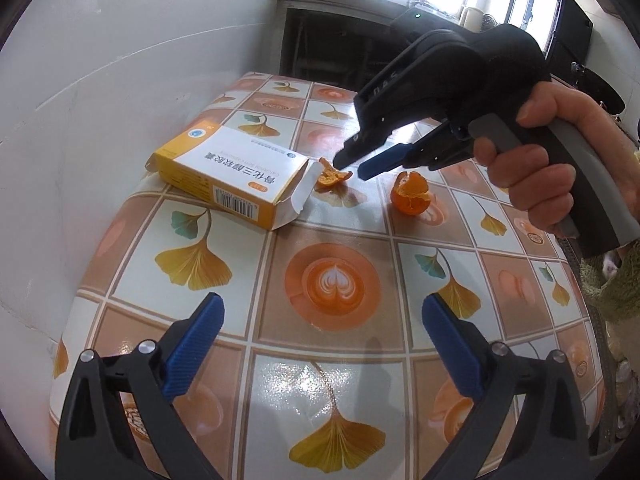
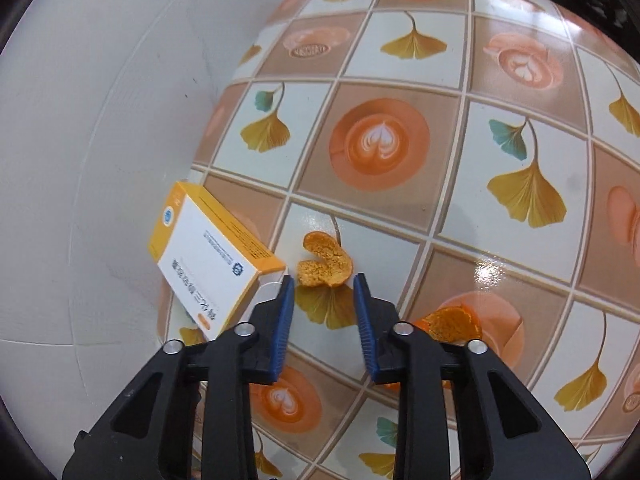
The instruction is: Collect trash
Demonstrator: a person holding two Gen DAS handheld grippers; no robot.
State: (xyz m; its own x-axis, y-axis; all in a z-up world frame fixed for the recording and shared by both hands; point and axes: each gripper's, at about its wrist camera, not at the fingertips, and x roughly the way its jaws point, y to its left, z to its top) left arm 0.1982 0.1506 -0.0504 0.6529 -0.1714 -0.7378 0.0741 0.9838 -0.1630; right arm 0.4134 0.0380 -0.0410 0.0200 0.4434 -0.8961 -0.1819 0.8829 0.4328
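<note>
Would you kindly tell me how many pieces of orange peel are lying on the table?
2. One flat piece lies beside the open end of the medicine box, just ahead of the right gripper. A cupped piece sits farther right. More could be hidden.

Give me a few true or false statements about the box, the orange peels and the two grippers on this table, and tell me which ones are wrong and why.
1. The right gripper is shut on a peel. False: its fingers are apart, with the small peel piece just ahead of them, not gripped.
2. The yellow and white box has an open end flap. True.
3. Two pieces of orange peel lie on the table. True: the small one beside the box and a cup-shaped peel further right.
4. The left gripper holds the box. False: it is open and empty, well short of the box.
5. The box stands upright on its end. False: it lies flat on the patterned tablecloth.
</note>
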